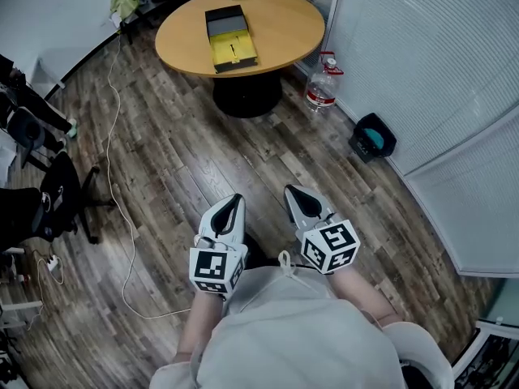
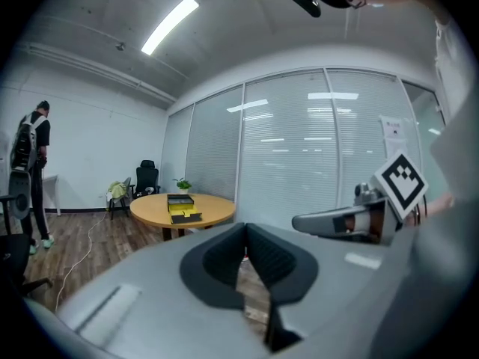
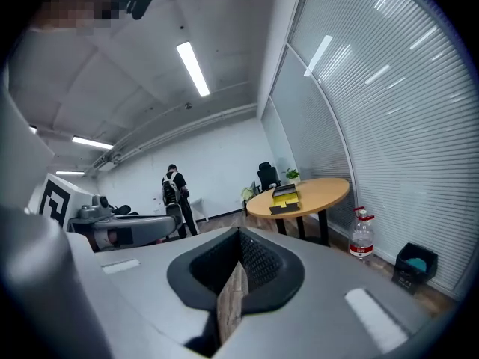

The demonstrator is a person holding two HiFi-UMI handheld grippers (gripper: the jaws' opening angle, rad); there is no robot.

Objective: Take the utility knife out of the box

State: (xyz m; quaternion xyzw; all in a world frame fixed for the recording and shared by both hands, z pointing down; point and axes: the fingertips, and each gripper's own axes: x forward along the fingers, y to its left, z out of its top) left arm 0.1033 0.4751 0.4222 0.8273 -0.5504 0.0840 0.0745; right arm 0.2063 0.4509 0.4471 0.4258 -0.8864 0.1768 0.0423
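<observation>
Left gripper (image 1: 233, 203), right gripper (image 1: 295, 193): jaws pressed together, nothing between. Box (image 1: 229, 37) lies open on the round table (image 1: 284, 23), well ahead. Only the head view looks into its yellow tray; only the gripper views show a standing person (image 3: 174, 191).

Round wooden table (image 1: 284, 23) on plank floor (image 1: 186, 168) beside blinded windows (image 1: 422, 63).

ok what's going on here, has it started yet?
Not really. A person stands well back from the round table, holding the left tool and right tool out in front, both shut and empty. The open box, yellow inside, sits on the table, untouched.
</observation>
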